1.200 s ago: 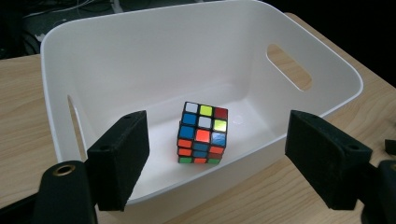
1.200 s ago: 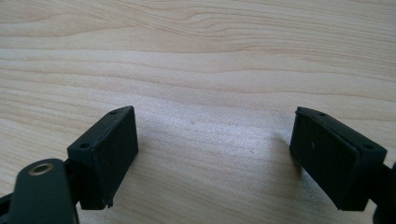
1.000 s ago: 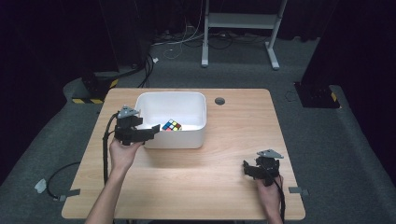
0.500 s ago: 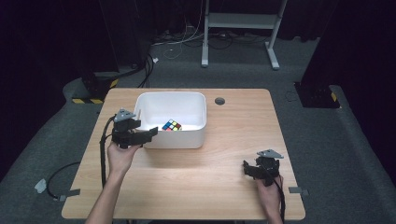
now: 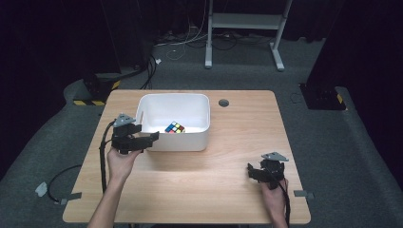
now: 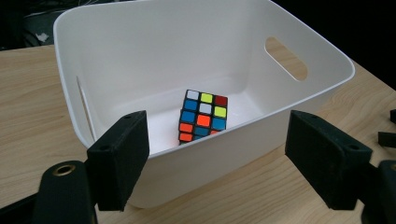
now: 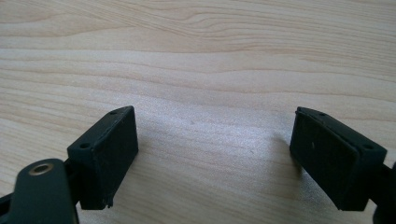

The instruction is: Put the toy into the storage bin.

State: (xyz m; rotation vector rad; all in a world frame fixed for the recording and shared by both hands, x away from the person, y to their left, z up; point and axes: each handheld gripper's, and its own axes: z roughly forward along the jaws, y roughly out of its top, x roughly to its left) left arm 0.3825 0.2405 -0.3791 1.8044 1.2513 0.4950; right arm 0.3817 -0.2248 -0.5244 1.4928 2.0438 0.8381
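Note:
A white plastic bin [image 5: 173, 96] stands on the wooden table [image 5: 214, 190], and a multicoloured puzzle cube [image 5: 175, 128] lies on its floor near the front wall. My left gripper [image 5: 149, 141] hovers at the bin's front left corner with its jaws open and nothing held. In the left gripper view the bin [image 6: 163, 51] and the cube [image 6: 203, 116] lie just beyond the left gripper [image 6: 224, 158]. My right gripper [image 5: 252, 173] rests low over the table's front right, open and empty. In the right gripper view the right gripper [image 7: 215, 158] has bare wood between its jaws.
A round cable hole [image 5: 223, 102] sits in the tabletop behind the bin to the right. The bin has a slot handle [image 6: 286, 58] in its far wall. Cables and a white stand's legs [image 5: 242, 21] lie on the grey floor behind the table.
My left gripper has drawn back slightly to the left from the bin's corner. The cube, the bin and the right gripper have stayed put.

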